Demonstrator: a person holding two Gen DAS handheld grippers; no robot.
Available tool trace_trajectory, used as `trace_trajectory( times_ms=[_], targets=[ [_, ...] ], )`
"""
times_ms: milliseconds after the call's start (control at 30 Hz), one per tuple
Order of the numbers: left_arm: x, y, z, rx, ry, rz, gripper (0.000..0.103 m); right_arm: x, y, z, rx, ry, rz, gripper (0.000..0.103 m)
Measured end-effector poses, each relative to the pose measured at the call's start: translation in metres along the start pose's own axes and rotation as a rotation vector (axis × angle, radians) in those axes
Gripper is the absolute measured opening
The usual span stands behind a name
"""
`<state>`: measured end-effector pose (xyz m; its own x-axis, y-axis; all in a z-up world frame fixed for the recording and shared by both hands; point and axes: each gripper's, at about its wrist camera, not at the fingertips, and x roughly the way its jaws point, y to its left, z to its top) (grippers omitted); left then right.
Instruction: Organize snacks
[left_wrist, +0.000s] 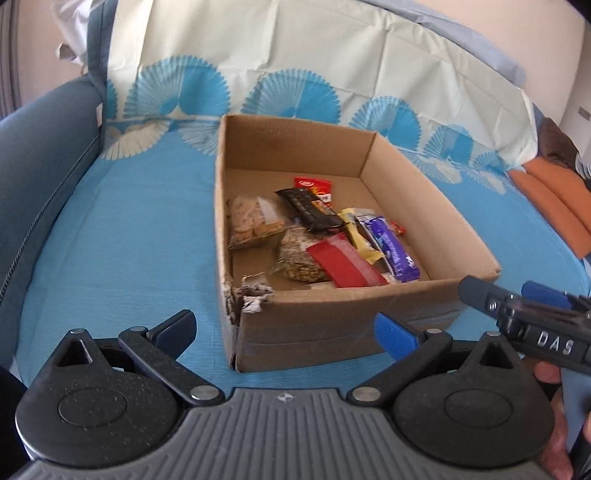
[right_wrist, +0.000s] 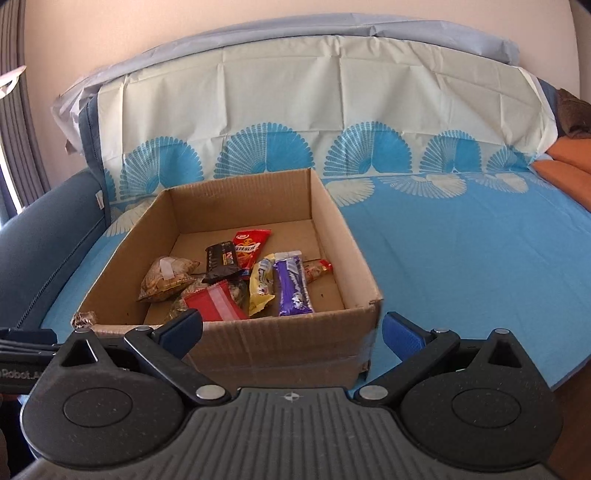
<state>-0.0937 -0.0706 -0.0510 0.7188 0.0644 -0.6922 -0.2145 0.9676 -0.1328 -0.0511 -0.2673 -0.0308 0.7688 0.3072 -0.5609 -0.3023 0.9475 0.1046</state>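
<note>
Snacks all inside cardboard box on blue-patterned sheet; none seen loose on sheet. Heaped near front wall: purple chocolate bar, red packet, yellow wrapper, black bar, red pouch, clear biscuit bag, clear nut bag.

Fits either sorted-in or awaiting sorting; stage not settled.

For any pick: approach from above, take long wrappers across narrow width, clear front wall.

Left gripper wide open, holding nothing, low before torn near corner. Right gripper wide open, holding nothing, level before front wall.
</note>
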Motion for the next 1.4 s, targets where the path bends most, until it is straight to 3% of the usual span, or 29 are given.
trace_trajectory(
  times_ms=[1400],
  targets=[
    [0.0021,0.0031,0.0028,-0.020,-0.005,0.026,0.103,0.0034,0.0117,-0.0003,-0.009,0.001,0.060,0.102]
  ],
)
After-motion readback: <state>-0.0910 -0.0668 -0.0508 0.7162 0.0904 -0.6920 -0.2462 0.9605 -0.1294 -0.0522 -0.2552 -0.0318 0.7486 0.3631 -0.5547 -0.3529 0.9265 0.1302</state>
